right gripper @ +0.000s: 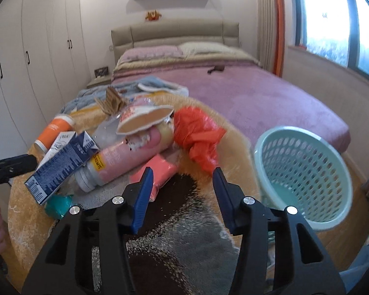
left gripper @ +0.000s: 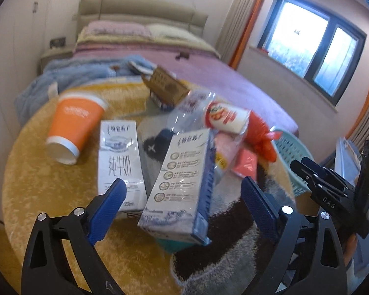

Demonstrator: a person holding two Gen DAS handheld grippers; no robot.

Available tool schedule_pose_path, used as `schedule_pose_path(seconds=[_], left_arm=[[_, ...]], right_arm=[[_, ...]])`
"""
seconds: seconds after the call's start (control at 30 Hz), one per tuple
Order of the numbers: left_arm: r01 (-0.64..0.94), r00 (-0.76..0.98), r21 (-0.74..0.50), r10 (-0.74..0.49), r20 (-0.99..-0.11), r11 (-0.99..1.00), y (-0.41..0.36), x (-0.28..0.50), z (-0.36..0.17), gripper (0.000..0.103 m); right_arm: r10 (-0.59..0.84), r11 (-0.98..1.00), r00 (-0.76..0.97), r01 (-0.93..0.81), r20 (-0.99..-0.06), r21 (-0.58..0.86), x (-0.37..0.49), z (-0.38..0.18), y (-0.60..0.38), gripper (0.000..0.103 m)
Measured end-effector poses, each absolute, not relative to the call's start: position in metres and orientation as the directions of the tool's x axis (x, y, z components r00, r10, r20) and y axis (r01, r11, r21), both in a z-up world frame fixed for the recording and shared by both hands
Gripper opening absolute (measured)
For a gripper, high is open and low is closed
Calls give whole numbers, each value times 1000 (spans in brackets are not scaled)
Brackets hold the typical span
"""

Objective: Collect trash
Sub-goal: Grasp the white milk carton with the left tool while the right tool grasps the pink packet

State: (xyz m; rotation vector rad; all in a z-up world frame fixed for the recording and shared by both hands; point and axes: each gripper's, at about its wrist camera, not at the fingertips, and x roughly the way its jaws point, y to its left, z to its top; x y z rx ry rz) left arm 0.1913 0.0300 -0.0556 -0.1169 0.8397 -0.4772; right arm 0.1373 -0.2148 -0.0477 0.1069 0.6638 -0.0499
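Trash lies piled on a round yellow rug [left gripper: 37, 184]. In the left wrist view my left gripper [left gripper: 182, 191] is open, its blue pads either side of a tilted milk carton [left gripper: 182, 182]; a second milk carton [left gripper: 120, 159] lies flat beside it. An orange paper cup [left gripper: 73, 127] lies on its side at left. In the right wrist view my right gripper [right gripper: 182, 184] is open and empty, just before a pink packet [right gripper: 160, 172], a pink bottle [right gripper: 125, 159], an orange plastic bag [right gripper: 196, 132] and a crushed noodle cup [right gripper: 145, 118]. A mint basket [right gripper: 305, 172] stands at right.
A bed [right gripper: 258, 93] with a purple cover lies behind the rug, with a blue blanket [left gripper: 69, 73] at its foot. White wardrobes [right gripper: 24, 61] line the left wall. A brown cardboard box [left gripper: 164, 86] and a clear plastic bottle [left gripper: 192, 108] lie in the pile.
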Motion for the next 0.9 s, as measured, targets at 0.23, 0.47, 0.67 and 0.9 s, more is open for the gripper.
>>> schedule_pose_path(seconds=[0.23, 0.47, 0.67, 0.9], left_arm=[[360, 502, -261, -422, -755, 896, 22, 212, -77, 78], [376, 487, -266, -433, -759, 888, 16, 217, -78, 65], [387, 455, -265, -433, -778, 883, -3, 220, -83, 64], [361, 490, -243, -405, -772, 900, -4, 212, -84, 62]], right_arm=[[38, 989, 745, 67, -666, 132, 166, -61, -202, 52], [61, 988, 712, 56, -699, 143, 185, -75, -192, 59], [70, 979, 682, 93, -728, 181, 195, -86, -200, 62], [84, 980, 683, 75, -725, 184, 194, -85, -202, 62]])
